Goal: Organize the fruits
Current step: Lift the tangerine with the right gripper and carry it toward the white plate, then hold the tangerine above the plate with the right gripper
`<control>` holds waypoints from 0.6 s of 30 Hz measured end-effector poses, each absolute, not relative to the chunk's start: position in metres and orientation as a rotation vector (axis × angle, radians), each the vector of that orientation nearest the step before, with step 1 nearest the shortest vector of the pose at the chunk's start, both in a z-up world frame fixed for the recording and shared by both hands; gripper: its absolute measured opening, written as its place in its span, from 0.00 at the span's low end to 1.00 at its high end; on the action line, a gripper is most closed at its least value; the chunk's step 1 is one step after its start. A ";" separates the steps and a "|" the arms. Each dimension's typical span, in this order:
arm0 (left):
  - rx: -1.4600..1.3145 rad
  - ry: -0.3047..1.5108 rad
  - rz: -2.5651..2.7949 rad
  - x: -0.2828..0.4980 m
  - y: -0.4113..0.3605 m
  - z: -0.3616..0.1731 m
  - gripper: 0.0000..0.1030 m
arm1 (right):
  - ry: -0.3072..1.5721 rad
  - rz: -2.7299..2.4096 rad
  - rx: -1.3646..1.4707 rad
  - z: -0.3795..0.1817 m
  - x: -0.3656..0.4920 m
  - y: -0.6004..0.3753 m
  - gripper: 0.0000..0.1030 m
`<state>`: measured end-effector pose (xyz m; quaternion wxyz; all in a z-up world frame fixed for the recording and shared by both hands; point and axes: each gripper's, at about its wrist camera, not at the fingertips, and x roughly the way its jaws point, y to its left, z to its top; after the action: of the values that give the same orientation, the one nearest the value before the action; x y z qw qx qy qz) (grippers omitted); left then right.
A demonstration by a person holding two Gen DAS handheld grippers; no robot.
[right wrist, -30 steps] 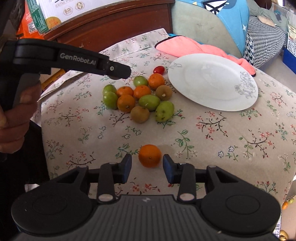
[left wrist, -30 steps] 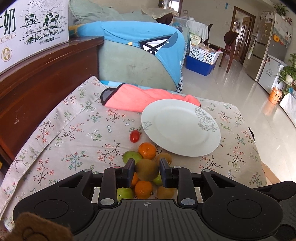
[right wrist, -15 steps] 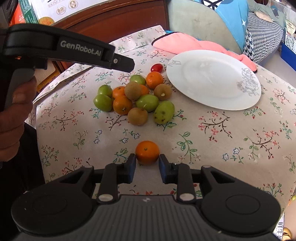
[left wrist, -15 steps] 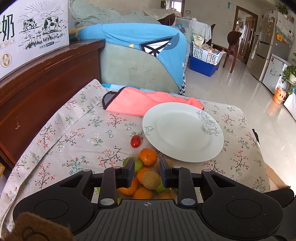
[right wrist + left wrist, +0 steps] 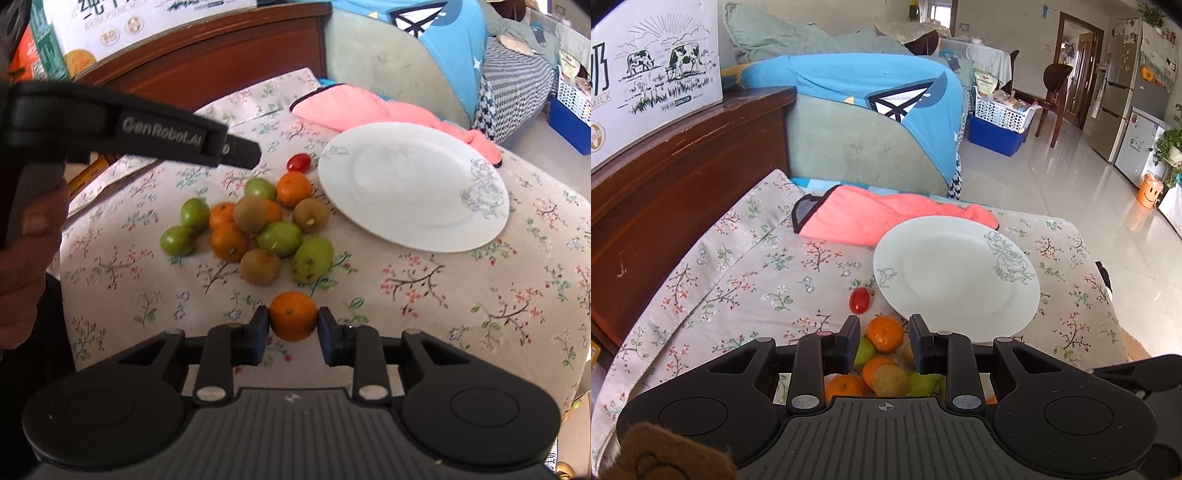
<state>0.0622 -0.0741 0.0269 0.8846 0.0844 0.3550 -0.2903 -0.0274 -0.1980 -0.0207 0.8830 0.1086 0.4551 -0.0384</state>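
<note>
Nearest the bench's front edge, right gripper [image 5: 293, 320] jaws clamp a small round orange tangerine [image 5: 293, 316], ready to lift. Just beyond, left gripper [image 5: 884, 341] hangs over the mixed fruit pile [image 5: 251, 225], jaws narrow, holding nothing. Farther back, the white floral china plate [image 5: 413, 192] waits bare, likely the destination.
</note>
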 end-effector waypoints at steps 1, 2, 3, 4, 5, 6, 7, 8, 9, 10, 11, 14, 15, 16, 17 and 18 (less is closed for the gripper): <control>0.182 0.734 -0.610 0.065 -0.077 0.028 0.26 | 0.931 -0.104 0.242 -0.017 -0.025 -0.206 0.27; 0.189 0.730 -0.614 0.067 -0.079 0.028 0.26 | 0.916 -0.126 0.249 -0.014 -0.023 -0.212 0.27; 0.196 0.726 -0.620 0.070 -0.082 0.029 0.26 | 0.903 -0.142 0.252 -0.011 -0.021 -0.217 0.27; 0.201 0.724 -0.628 0.073 -0.085 0.030 0.26 | 0.888 -0.155 0.258 -0.009 -0.018 -0.223 0.27; 0.200 0.725 -0.638 0.077 -0.087 0.030 0.26 | 0.879 -0.162 0.265 -0.007 -0.015 -0.228 0.27; 0.196 0.728 -0.648 0.081 -0.090 0.031 0.26 | 0.871 -0.168 0.270 -0.005 -0.012 -0.233 0.27; 0.193 0.730 -0.657 0.084 -0.092 0.031 0.26 | 0.863 -0.176 0.273 -0.003 -0.008 -0.238 0.27; 0.195 0.730 -0.664 0.087 -0.095 0.031 0.26 | 0.856 -0.186 0.272 -0.002 -0.004 -0.243 0.27; 0.202 0.728 -0.671 0.090 -0.098 0.030 0.26 | 0.851 -0.195 0.272 -0.002 -0.001 -0.247 0.27; 0.213 0.725 -0.678 0.093 -0.102 0.030 0.26 | 0.848 -0.205 0.277 -0.001 0.002 -0.251 0.27; 0.224 0.724 -0.685 0.096 -0.106 0.028 0.26 | 0.846 -0.214 0.287 -0.001 0.005 -0.255 0.27; 0.260 0.730 -0.691 0.105 -0.117 0.021 0.26 | 0.856 -0.237 0.326 -0.007 0.016 -0.268 0.27; 0.272 0.735 -0.691 0.107 -0.121 0.018 0.25 | 0.860 -0.246 0.334 -0.009 0.017 -0.271 0.27; 0.281 0.741 -0.694 0.109 -0.124 0.016 0.25 | 0.865 -0.256 0.339 -0.011 0.019 -0.273 0.27; 0.281 0.747 -0.702 0.110 -0.127 0.014 0.25 | 0.871 -0.263 0.343 -0.012 0.021 -0.275 0.27; 0.267 0.757 -0.718 0.112 -0.127 0.014 0.25 | 0.874 -0.269 0.344 -0.013 0.022 -0.277 0.27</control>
<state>0.1119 -0.1274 0.0138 0.8585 0.1273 0.3606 -0.3418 0.0224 -0.2772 -0.0135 0.8830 0.1650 0.4200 -0.1290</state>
